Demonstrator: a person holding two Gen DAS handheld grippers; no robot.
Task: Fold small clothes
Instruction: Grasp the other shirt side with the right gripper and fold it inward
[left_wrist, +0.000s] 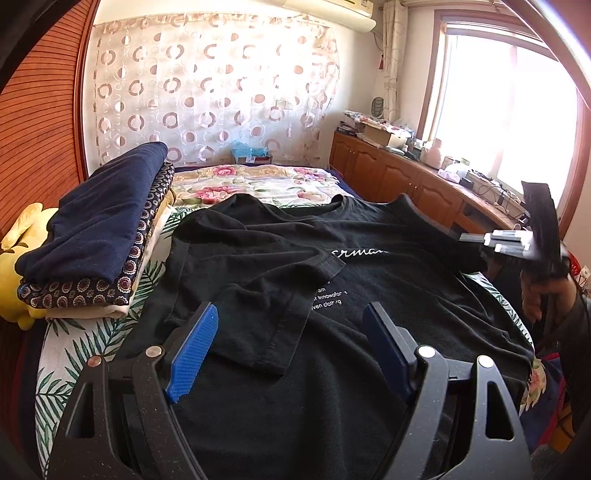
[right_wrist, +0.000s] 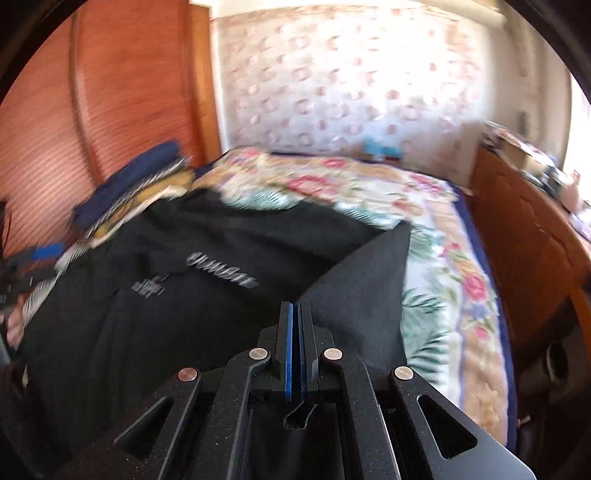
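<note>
A black T-shirt (left_wrist: 369, 332) with white print lies chest up across the bed. Its left sleeve (left_wrist: 258, 295) is folded in over the chest. My left gripper (left_wrist: 291, 310) hovers open above the shirt's lower half, with nothing between its blue pads. My right gripper (right_wrist: 295, 306) is shut on the edge of the shirt (right_wrist: 184, 314) at its right side. A flap of black cloth (right_wrist: 369, 277) is raised off the bed there. In the left wrist view the right gripper (left_wrist: 465, 236) sits at the shirt's far right edge, held by a hand (left_wrist: 535, 299).
A stack of folded clothes (left_wrist: 99, 240) with a navy piece on top lies at the left, beside a yellow plush toy (left_wrist: 22, 236). The flowered bedcover (left_wrist: 258, 181) stretches beyond the shirt. A cluttered wooden cabinet (left_wrist: 406, 173) lines the right wall under the window.
</note>
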